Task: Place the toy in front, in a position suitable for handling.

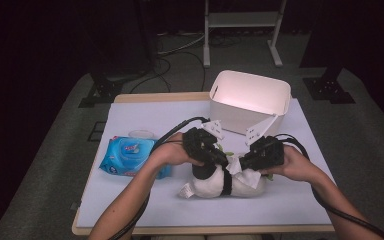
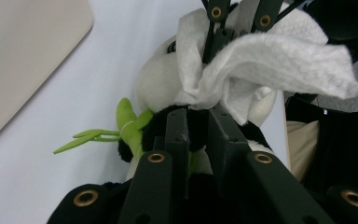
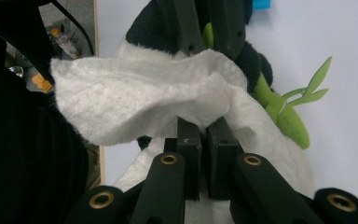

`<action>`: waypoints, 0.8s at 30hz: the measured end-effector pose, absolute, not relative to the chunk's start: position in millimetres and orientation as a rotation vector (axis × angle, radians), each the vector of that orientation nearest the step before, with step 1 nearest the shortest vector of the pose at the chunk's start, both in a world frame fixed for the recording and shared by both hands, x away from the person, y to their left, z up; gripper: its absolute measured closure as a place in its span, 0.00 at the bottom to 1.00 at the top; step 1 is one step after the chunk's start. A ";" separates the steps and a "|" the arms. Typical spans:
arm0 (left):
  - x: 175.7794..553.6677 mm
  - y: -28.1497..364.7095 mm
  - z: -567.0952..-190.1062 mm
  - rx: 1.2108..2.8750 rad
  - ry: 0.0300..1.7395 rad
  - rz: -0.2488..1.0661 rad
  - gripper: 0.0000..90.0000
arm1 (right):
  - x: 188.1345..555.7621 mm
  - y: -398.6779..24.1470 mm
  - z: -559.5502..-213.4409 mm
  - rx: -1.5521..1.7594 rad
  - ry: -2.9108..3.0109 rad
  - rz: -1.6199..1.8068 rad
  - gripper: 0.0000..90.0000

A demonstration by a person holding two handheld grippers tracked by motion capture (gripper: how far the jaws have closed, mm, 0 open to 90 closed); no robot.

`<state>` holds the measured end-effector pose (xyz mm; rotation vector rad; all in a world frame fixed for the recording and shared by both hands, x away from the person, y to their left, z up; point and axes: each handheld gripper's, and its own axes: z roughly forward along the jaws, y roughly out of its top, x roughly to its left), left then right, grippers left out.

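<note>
the person's two forearms came in from the bottom of the high view and met over the middle of the tabletop (image 1: 145, 120), both hands wrapped round their tools and angled inward toward each other. the left gripper (image 1: 206, 148) pointed down and to the right, its jaws nearly together and pinching the black fur of a plush panda (image 1: 215, 184), seen close in the left gripper view (image 2: 161, 81). the right gripper (image 1: 252, 156) leaned in from the other side, its jaws clamped tight on a white wet wipe (image 3: 135, 100) that draped over the toy's body; the same wipe hung bunched just beyond the left jaws (image 2: 279, 60). the panda lay on its side near the front centre of the tabletop, under both tools, with a green bamboo sprig (image 3: 291, 109) sticking out from it. the tabletop was a pale lavender-white sheet with a wooden edge, standing on grey carpet in a dark room, with a metal frame and cables at the back. a white bin (image 1: 250, 100) stood at the far right of the tabletop, its inside looking bare and lit. a blue pack of wipes (image 1: 127, 155) lay at the left, just beside the left forearm.
</note>
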<state>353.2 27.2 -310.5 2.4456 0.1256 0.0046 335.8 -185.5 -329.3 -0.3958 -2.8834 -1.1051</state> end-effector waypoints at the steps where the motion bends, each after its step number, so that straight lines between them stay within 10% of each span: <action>1: 353.3 27.5 -310.8 2.447 0.123 0.000 0.87 | 336.1 -185.9 -328.8 -0.397 -2.881 -1.109 0.95; 24: 349.1 34.7 -300.4 2.429 0.115 -0.007 0.74 | 327.2 -186.7 -339.5 -0.389 -2.890 -1.080 0.95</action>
